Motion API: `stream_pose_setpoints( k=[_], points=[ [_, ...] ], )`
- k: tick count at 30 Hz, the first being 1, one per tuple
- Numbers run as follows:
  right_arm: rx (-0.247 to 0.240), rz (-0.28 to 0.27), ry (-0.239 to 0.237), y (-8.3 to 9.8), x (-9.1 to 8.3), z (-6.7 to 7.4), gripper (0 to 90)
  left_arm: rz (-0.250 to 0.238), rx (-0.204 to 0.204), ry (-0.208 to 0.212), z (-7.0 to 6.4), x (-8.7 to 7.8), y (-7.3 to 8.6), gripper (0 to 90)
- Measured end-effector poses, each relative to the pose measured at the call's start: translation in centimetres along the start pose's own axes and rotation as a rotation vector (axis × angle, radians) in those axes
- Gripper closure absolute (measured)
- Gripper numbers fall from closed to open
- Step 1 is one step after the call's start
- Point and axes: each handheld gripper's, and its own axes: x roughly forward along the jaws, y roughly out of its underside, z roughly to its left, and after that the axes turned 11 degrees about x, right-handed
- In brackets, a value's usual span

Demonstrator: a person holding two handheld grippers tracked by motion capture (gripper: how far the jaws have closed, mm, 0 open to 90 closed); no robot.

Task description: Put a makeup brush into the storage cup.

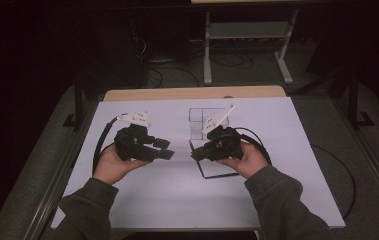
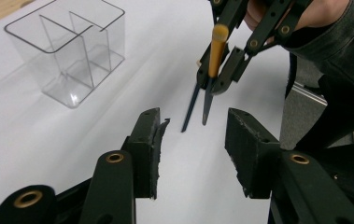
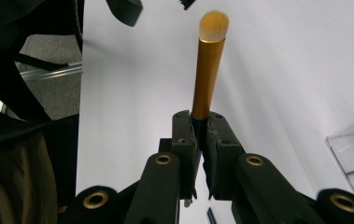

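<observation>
My right gripper (image 3: 201, 123) is shut on a makeup brush (image 3: 208, 70) with a gold ferrule and a pale bristle tip that sticks out past the jaws. In the left gripper view the same brush (image 2: 217, 46) hangs tilted in the right gripper (image 2: 219, 70), with its dark handle pointing down at the table. My left gripper (image 2: 193, 126) is open with nothing between its pads, facing the brush from a short way off. In the high view the left gripper (image 1: 166, 150) and the right gripper (image 1: 195, 152) point at each other over the table's middle.
A clear plastic organiser box (image 1: 199, 122) with inner dividers stands just behind the right gripper; it is also at the box (image 2: 67, 51) upper left. The white table sheet (image 1: 177, 200) ends at a wooden strip (image 1: 192, 93) at the back. Cables trail on the floor.
</observation>
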Motion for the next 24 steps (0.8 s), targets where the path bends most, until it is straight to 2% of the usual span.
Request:
stream_pose_setpoints(
  k=[11,13,14,24],
  points=[
    [0.036,-0.017,0.01,0.2,-1.2,-1.1,82.5,-0.012,-0.027,-0.039,-0.1,-0.2,1.7,48.1],
    [0.039,-0.027,0.018,0.3,-1.5,-1.5,82.5,-0.01,-0.019,-0.043,-0.1,-0.3,2.0,46.7],
    [0.048,-0.029,0.019,0.3,-1.6,-1.5,82.5,-0.008,-0.031,-0.049,-0.2,-0.4,2.2,46.2],
    [0.063,-0.039,0.03,0.1,-2.2,-2.0,82.5,-0.009,-0.024,-0.075,-0.3,-0.8,3.1,42.0]
  ],
)
